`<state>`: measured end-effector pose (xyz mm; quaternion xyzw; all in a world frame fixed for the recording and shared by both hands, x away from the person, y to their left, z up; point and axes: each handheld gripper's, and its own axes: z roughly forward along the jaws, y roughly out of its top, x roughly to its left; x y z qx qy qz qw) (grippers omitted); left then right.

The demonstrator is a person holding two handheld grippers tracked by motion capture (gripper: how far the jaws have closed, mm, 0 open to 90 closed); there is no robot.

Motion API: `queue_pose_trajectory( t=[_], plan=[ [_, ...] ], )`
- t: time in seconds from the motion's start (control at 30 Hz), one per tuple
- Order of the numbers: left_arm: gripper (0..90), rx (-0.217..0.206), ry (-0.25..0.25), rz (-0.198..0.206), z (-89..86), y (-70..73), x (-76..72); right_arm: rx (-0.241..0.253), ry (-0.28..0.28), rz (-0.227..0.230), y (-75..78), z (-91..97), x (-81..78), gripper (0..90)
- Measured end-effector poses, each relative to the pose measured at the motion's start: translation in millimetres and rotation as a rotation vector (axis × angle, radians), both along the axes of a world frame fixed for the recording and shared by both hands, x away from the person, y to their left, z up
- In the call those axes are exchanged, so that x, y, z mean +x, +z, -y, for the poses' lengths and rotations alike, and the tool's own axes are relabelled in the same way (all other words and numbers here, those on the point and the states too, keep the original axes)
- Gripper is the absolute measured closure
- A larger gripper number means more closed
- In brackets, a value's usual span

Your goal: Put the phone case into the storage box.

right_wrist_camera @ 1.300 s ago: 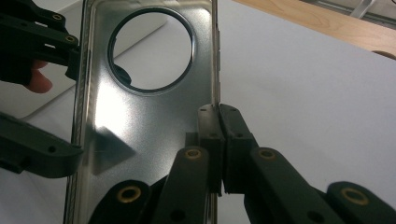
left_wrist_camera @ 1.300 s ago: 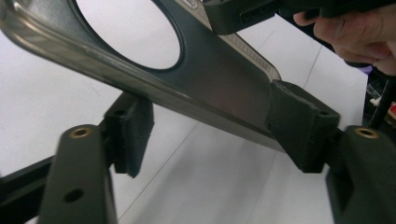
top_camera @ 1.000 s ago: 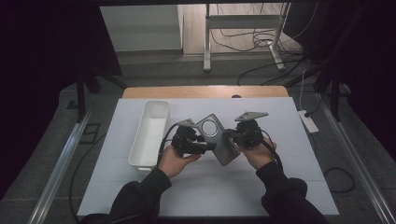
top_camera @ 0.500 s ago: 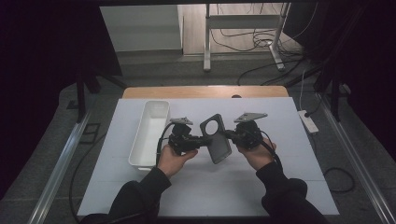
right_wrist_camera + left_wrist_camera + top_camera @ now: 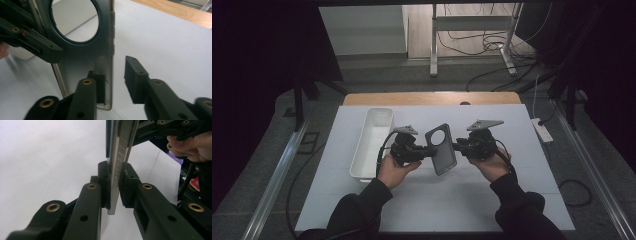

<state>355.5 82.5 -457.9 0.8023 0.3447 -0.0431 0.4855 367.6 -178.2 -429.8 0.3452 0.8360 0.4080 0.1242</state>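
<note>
A grey phone case (image 5: 441, 148) with a round camera hole is held up above the white table cover, between the two grippers. My left gripper (image 5: 429, 150) is shut on the case's left edge. In the left gripper view its jaws (image 5: 115, 185) pinch the thin metal-rimmed edge (image 5: 117, 157). My right gripper (image 5: 457, 146) meets the case from the right. In the right gripper view its jaws (image 5: 116, 72) straddle the case's edge (image 5: 82, 52): one pad lies against the case, the other stands apart, so it is open. The left gripper (image 5: 32, 42) shows behind the hole.
A long white tray (image 5: 379, 111) stands left of the hands, empty as far as I see. The white cover (image 5: 512, 190) spreads over a wooden table (image 5: 432, 98). A power strip (image 5: 542, 129) and cables lie on the floor to the right and beyond.
The case has shifted slightly left and stands more upright between the grippers. Both hands have stayed nearly in place.
</note>
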Motion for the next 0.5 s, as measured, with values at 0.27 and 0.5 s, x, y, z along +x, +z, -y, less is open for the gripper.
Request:
queue_pose_trajectory(
  t=[0.27,0.5],
  plan=[
    [80.4,0.006,-0.032,0.021,-4.2,3.6,-2.3,0.036,0.035,0.001,0.9,5.1,0.4,55.7],
    [80.3,0.015,-0.081,0.041,-4.4,6.6,-5.5,0.060,0.108,0.018,0.4,4.1,-0.4,44.5]
  ],
)
